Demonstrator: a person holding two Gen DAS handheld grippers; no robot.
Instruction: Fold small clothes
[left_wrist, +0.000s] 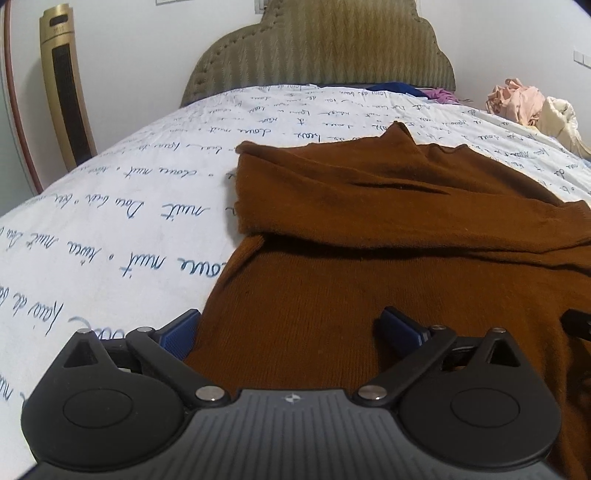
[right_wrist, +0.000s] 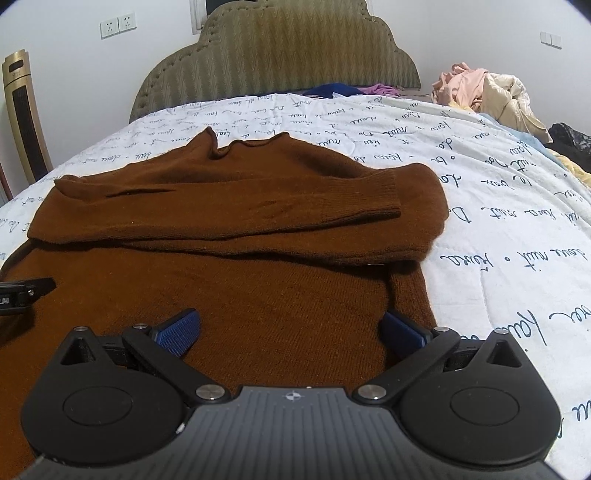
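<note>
Both my grippers, left gripper (left_wrist: 291, 332) and right gripper (right_wrist: 290, 328), hang spread wide, holding nothing, over the brown sweater's (right_wrist: 229, 229) hem; its length runs away toward the bed's (right_wrist: 498, 221) headboard (right_wrist: 280, 55), sleeves folded across.

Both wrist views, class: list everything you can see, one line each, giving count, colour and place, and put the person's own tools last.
Sweater: one, brown, flat on the bed, both sleeves folded across the chest.
Bedspread: one, white with blue handwriting print, covering the bed.
Headboard: one, olive green, padded, at the far end.
Clothes pile: one heap, pink and cream, far right of the bed.
Tower appliance: one, gold and black, by the left wall.
Wall sockets: two, white, left of the headboard.
Left gripper: one, black with blue pads, jaws open over the hem.
Right gripper: same, jaws open.
</note>
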